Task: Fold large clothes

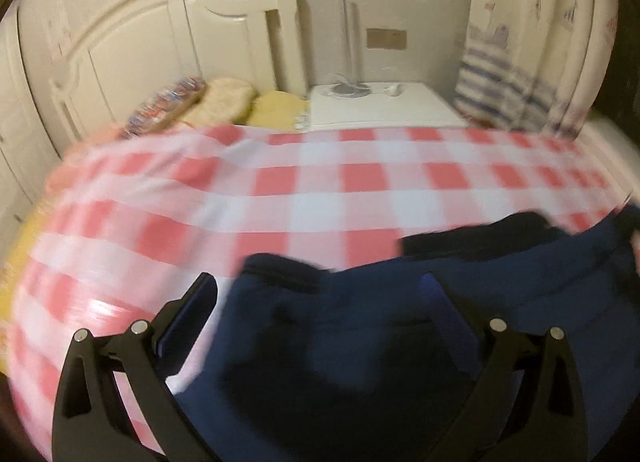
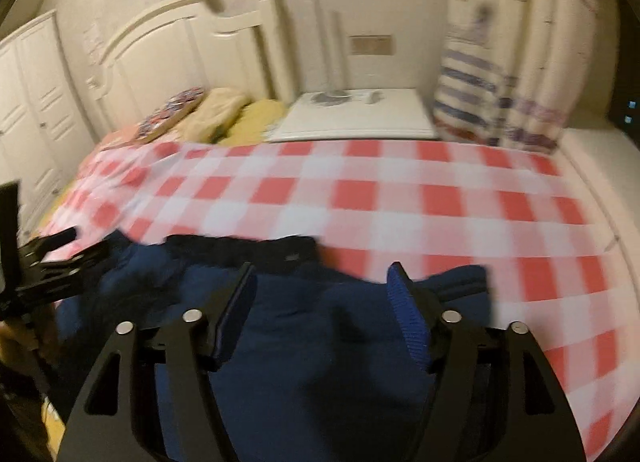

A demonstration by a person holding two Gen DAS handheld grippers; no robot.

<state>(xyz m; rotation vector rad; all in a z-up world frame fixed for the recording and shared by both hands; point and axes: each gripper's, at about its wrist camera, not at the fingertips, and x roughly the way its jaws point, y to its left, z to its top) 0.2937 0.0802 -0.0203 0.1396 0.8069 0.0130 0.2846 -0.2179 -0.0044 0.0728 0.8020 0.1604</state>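
A dark navy garment (image 1: 360, 342) lies bunched at the near edge of the bed, on a red and white checked cover (image 1: 320, 190). My left gripper (image 1: 320, 294) is open, its jaws wide apart over the garment's left part. In the right wrist view the same garment (image 2: 320, 342) lies under my right gripper (image 2: 324, 286), also open with jaws apart and nothing between them. The left gripper (image 2: 60, 258) shows at the left edge of that view, over the garment's left end. Both views are motion-blurred.
Pillows (image 1: 224, 98) and a cream headboard (image 1: 160, 34) stand at the far left. A white bedside table (image 1: 380, 106) with a lamp base sits behind the bed. A striped curtain (image 2: 480, 94) hangs at the far right. White wardrobe doors (image 2: 32, 102) are on the left.
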